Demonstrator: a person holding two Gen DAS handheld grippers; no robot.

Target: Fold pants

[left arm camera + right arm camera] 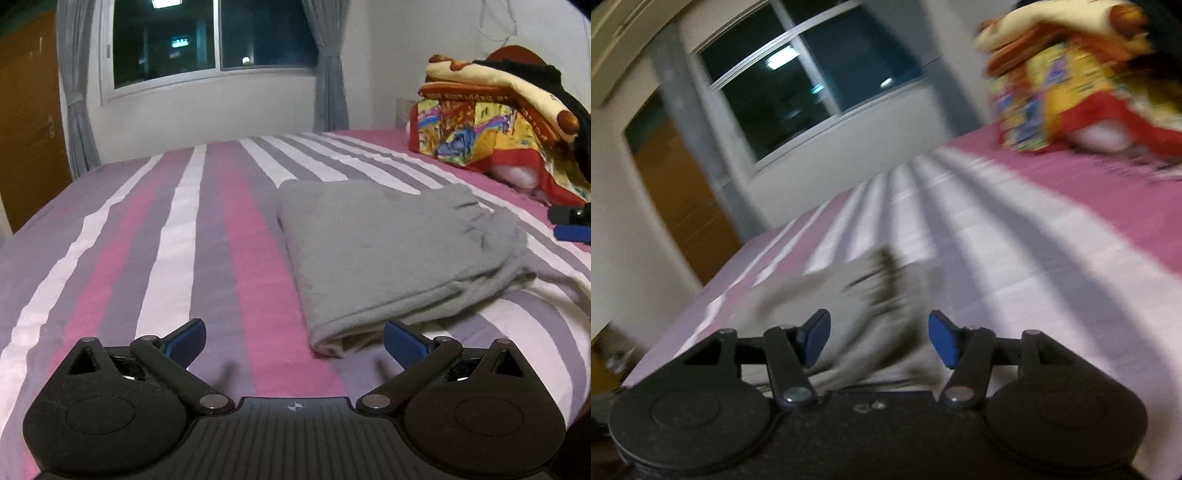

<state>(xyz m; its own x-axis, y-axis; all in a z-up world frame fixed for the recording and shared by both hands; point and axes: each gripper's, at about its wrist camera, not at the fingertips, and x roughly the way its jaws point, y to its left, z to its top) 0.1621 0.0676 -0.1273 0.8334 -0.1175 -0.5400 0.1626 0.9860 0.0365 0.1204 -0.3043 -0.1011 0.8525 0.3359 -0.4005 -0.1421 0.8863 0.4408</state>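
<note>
Grey pants (388,254) lie folded into a thick rectangle on the striped bed (147,240), with the bunched waistband end at the right. My left gripper (295,341) is open and empty, low over the bed just in front of the pants' near folded edge. My right gripper (879,338) is open and empty, tilted, just above the pants (849,291), which look blurred in the right wrist view. The right gripper's tips also show in the left wrist view (570,223) at the far right edge.
A pile of colourful blankets and pillows (498,122) sits at the head of the bed on the right. A window with grey curtains (218,40) is behind the bed. A wooden door (29,122) stands at the left.
</note>
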